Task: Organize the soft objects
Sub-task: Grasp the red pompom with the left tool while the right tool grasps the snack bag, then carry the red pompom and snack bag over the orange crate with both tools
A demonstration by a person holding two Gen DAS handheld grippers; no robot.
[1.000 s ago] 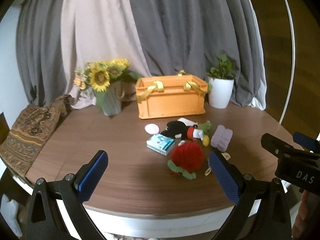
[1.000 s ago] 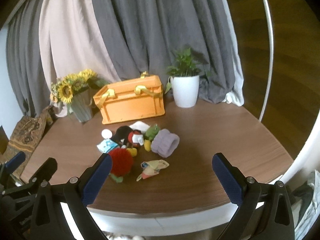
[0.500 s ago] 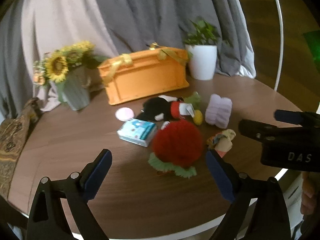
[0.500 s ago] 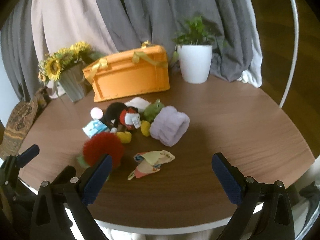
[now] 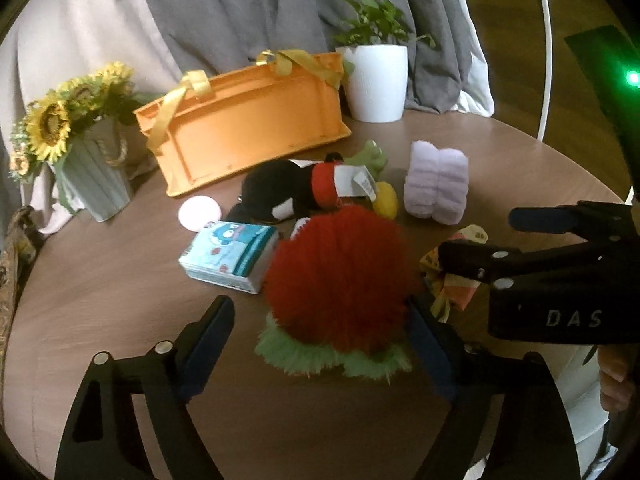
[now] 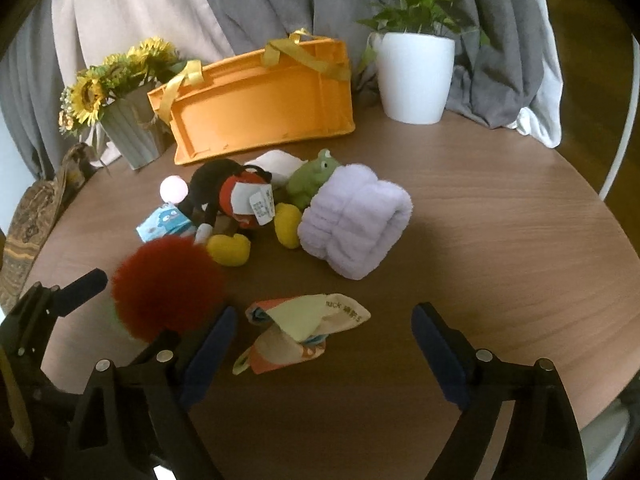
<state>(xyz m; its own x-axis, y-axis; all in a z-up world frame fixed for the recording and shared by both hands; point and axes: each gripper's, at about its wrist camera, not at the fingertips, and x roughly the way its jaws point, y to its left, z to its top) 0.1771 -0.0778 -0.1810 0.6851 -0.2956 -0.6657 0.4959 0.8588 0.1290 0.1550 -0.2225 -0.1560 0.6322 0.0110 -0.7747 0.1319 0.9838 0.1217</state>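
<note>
A red fluffy plush (image 5: 340, 280) with a green fringe lies on the round wooden table (image 5: 100, 280). My left gripper (image 5: 320, 344) straddles it with its jaws closing; a gap shows at the left pad. A folded colourful cloth (image 6: 304, 332) lies between the fingers of my right gripper (image 6: 324, 356), whose jaws are also closing without touching it. Behind lie a black-and-red plush mouse (image 6: 228, 196), a green frog (image 6: 312, 178), a rolled lilac towel (image 6: 356, 220), a tissue pack (image 5: 230, 256) and a pink puff (image 5: 199, 212).
An orange crate (image 6: 260, 104) with yellow handles stands at the back. A white potted plant (image 6: 414, 76) is to its right and a sunflower vase (image 6: 132, 128) to its left. Curtains hang behind. A patterned cloth (image 6: 28, 220) drapes over the left table edge.
Both grippers have come down and forward towards the toys, and their jaws have narrowed. The left now frames the red plush, the right the colourful cloth.
</note>
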